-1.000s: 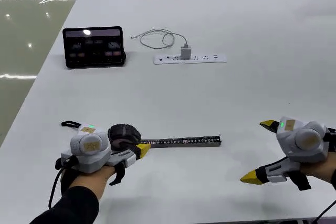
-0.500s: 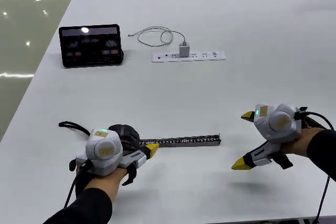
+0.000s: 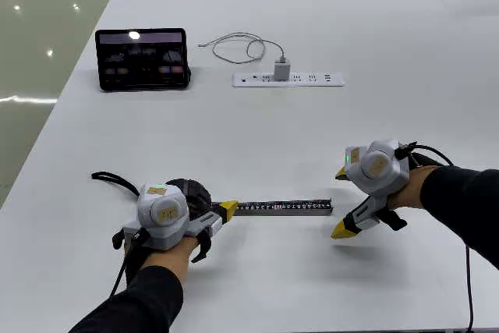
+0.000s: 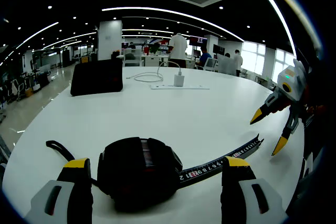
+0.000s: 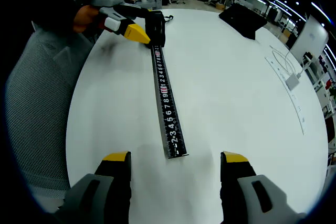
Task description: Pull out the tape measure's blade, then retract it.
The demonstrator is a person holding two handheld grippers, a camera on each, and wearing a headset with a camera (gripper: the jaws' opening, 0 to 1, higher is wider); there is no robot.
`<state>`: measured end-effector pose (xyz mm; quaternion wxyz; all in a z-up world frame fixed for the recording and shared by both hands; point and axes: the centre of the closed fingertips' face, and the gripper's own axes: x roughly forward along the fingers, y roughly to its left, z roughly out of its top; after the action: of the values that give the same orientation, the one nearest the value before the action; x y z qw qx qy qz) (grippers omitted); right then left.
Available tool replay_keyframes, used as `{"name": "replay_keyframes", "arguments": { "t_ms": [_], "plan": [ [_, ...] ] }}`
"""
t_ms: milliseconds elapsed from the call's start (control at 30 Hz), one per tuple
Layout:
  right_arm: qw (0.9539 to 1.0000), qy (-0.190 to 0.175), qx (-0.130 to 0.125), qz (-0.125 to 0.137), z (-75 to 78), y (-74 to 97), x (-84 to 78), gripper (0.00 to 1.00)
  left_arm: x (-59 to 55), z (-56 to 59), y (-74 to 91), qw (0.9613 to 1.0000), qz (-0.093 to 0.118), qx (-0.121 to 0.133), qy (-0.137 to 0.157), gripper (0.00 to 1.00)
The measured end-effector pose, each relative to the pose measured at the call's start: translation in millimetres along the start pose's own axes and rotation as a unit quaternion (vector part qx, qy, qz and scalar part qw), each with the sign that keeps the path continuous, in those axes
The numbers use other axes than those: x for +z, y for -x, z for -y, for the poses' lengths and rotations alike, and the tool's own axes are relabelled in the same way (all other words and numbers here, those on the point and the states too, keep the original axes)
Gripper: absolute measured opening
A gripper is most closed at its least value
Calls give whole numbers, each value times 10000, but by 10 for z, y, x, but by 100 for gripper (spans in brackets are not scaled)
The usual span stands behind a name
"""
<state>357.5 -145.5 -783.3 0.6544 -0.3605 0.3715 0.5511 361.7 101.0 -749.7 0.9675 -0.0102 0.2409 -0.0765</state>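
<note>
The black tape measure case [image 3: 191, 195] lies on the white table [image 3: 249, 138]. Its blade [image 3: 284, 207] runs out flat to the right. My left gripper [image 3: 209, 202] is open and straddles the case [image 4: 139, 169]; a gap shows between the case and the right-hand jaw, where the blade [image 4: 220, 165] passes. My right gripper [image 3: 340, 202] is open just past the blade's free end. In the right gripper view that end [image 5: 177, 153] lies just ahead of the gap between the yellow fingertips [image 5: 116, 157], untouched. The right gripper [image 4: 265, 136] also appears in the left gripper view.
A dark tablet [image 3: 142, 58] stands at the back left. A white power strip [image 3: 288, 79] with a charger and looped cable [image 3: 242, 46] lies behind the work. The case's black strap [image 3: 109, 181] trails left. The table's left edge drops to a glossy floor.
My right gripper has moved left, up to the blade's free end, still open. The left gripper, case and blade have stayed put.
</note>
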Motion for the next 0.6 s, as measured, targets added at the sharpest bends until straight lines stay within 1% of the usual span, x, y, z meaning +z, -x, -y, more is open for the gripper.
{"name": "replay_keyframes", "arguments": {
  "t_ms": [100,200,300,367,433,467,533,567,600],
  "plan": [
    [9999,52,84,-99,-8,-56,4,58,-5,5,3,10000,56,-26,-58,100],
    [9996,167,145,-165,-10,-83,5,47,-15,-16,3,10000,36,-14,25,100],
    [9995,147,195,-211,-6,-102,2,43,-7,-30,13,10000,52,-13,75,100],
    [9994,18,294,-168,-19,-104,28,38,16,-51,14,9999,89,14,148,100],
    [9993,85,270,-238,-5,-114,3,35,46,-72,10,9996,171,43,200,100],
    [9992,100,269,-263,-3,-117,-7,33,48,-72,9,9996,169,44,210,100],
    [9988,145,318,-355,-21,-119,-40,25,59,-63,5,9996,183,31,192,100],
    [9987,128,387,-300,-50,-122,-23,23,70,-60,4,9996,207,22,197,99],
    [9988,140,346,-317,-40,-118,-28,23,74,-62,0,9995,219,16,208,99]
  ]
}}
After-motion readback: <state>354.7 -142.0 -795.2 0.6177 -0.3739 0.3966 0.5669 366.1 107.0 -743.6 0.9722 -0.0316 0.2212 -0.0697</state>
